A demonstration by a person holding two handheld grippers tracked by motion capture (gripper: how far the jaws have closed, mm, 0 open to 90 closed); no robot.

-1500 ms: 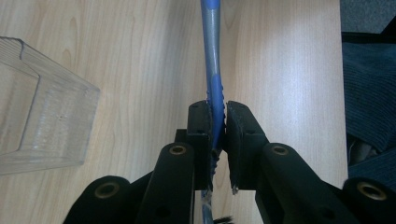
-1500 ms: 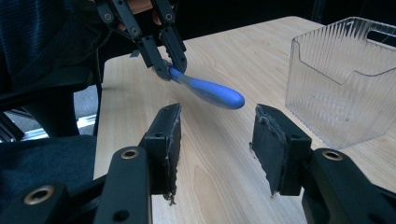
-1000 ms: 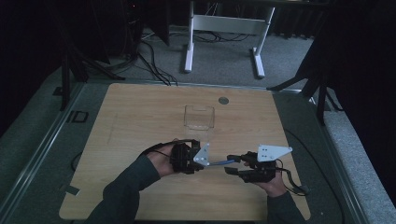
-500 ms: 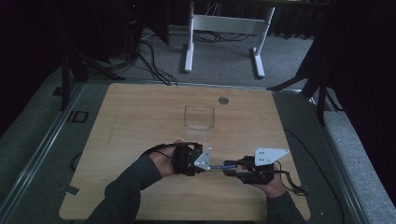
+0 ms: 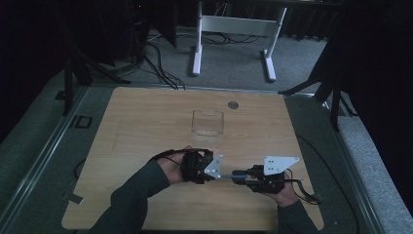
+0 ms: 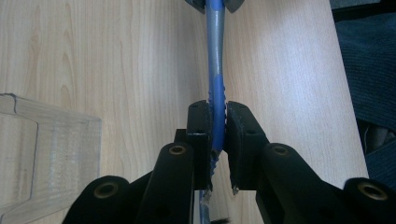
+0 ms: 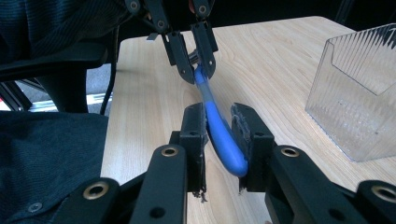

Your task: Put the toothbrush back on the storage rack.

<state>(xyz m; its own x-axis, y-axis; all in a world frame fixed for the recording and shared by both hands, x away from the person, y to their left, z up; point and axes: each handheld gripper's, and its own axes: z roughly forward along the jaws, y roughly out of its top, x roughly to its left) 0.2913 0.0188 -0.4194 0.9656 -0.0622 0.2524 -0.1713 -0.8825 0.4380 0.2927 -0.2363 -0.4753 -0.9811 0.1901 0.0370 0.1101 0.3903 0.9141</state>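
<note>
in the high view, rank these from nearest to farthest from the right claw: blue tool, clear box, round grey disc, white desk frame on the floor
1. The blue tool, held in the right claw itself; its other end is in the left claw.
2. The clear box, mid-table, ahead and slightly left.
3. The round grey disc, near the table's far edge.
4. The white desk frame, on the floor beyond the table.
</note>
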